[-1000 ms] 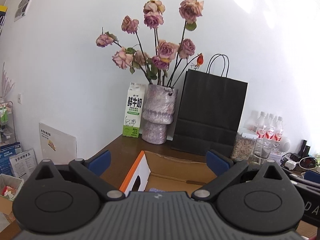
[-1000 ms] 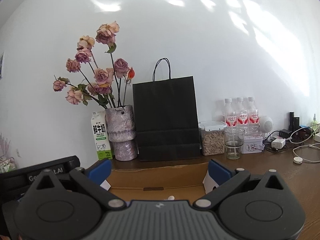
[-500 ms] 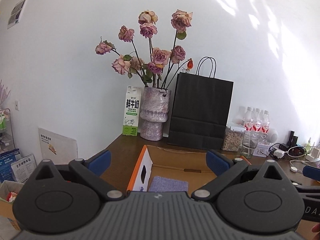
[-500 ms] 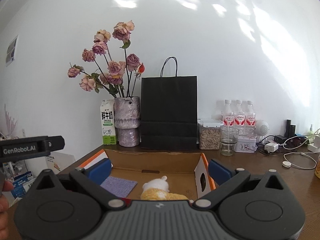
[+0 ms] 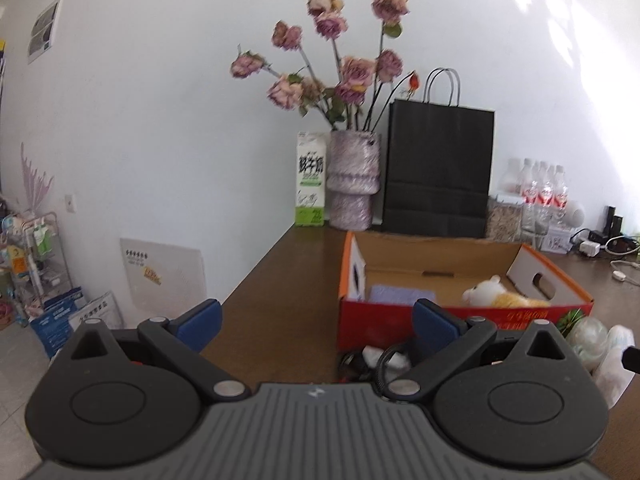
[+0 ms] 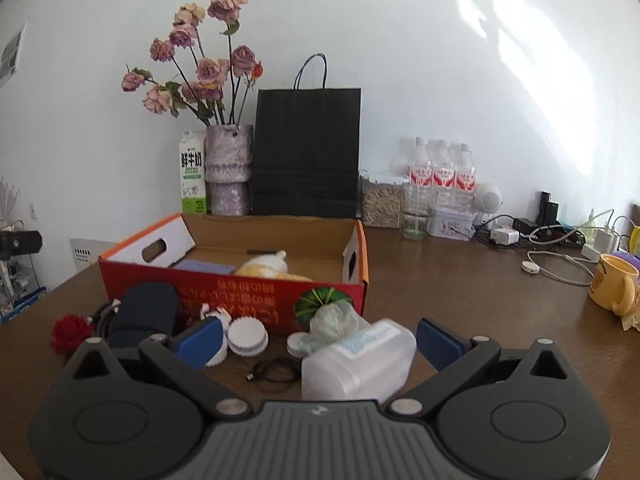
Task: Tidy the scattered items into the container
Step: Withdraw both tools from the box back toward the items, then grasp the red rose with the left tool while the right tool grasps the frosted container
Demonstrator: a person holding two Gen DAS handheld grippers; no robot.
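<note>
A red and orange cardboard box [image 6: 240, 296] [image 5: 460, 320] stands open on the brown table, holding a purple cloth [image 6: 206, 267] [image 5: 400, 294] and a yellow-white plush toy [image 6: 268, 268] [image 5: 500, 296]. In front of it lie a clear plastic container [image 6: 356, 364], a crumpled bag [image 6: 332, 322], white round lids [image 6: 248, 334], a black cable loop [image 6: 274, 372], a dark rolled item [image 6: 144, 314] and a red flower [image 6: 70, 330]. My right gripper [image 6: 318, 340] is open above these items. My left gripper [image 5: 316, 322] is open near the box's front left corner.
Along the wall stand a milk carton [image 6: 193, 178], a vase of dried roses [image 6: 229, 168], a black paper bag [image 6: 306, 152], a food jar [image 6: 380, 200] and water bottles [image 6: 440, 176]. Chargers and cables [image 6: 552, 236] and a yellow mug [image 6: 614, 284] are at the right.
Both grippers have pulled back from over the box toward the table's front. The box front and the scattered items now show. Both remain open.
</note>
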